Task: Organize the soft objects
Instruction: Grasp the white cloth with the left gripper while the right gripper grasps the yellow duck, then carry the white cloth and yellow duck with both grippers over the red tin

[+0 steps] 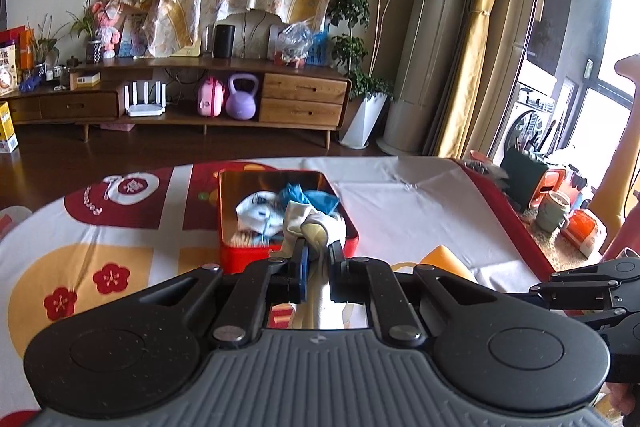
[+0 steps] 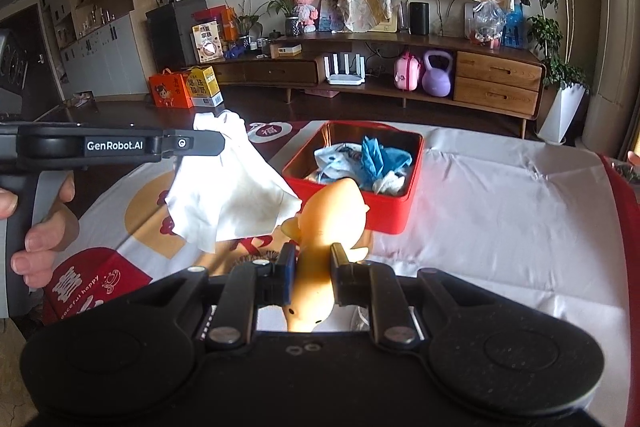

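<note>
While the left claw pinches the white cloth and the right claw squeezes the yellow toy, the red box sits just ahead of both, nearer the right one.

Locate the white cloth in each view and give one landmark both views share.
Left wrist: the white cloth sits at centre, pinched in the left gripper, in front of the red tin.
Right wrist: the cloth hangs at centre-left from the left gripper, left of the tin.
Shared landmark: the purple kettlebell under the TV stand.
</note>
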The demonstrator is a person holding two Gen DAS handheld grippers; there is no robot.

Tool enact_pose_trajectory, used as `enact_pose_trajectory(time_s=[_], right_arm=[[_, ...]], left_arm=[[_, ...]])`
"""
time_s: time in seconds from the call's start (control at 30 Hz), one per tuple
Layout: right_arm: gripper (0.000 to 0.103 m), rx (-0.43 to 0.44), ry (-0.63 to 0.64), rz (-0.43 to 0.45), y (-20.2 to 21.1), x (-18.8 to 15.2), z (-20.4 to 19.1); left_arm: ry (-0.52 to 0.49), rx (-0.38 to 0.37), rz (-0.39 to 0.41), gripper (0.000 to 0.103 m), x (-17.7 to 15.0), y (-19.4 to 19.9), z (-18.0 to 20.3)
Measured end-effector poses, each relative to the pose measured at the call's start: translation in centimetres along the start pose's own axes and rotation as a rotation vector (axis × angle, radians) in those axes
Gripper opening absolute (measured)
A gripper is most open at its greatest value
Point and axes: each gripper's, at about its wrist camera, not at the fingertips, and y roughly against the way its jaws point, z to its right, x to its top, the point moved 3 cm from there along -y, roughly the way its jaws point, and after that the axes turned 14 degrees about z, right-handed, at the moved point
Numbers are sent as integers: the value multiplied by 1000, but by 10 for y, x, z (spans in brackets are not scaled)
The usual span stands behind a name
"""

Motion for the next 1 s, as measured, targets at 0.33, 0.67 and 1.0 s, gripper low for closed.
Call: enact_pose_trajectory(time_s=[0.33,0.67,1.0], right_arm=[[16,6,30,16,-21,28,6],[16,2,63,20,-59,44,18],[16,-28,53,36,-99,55,42]], left_arm=[[-44,-12,45,10,31,-23,-1],[-95,-5,67,10,50,-66,-6],[-102,30,77,10,59,-116,-18]])
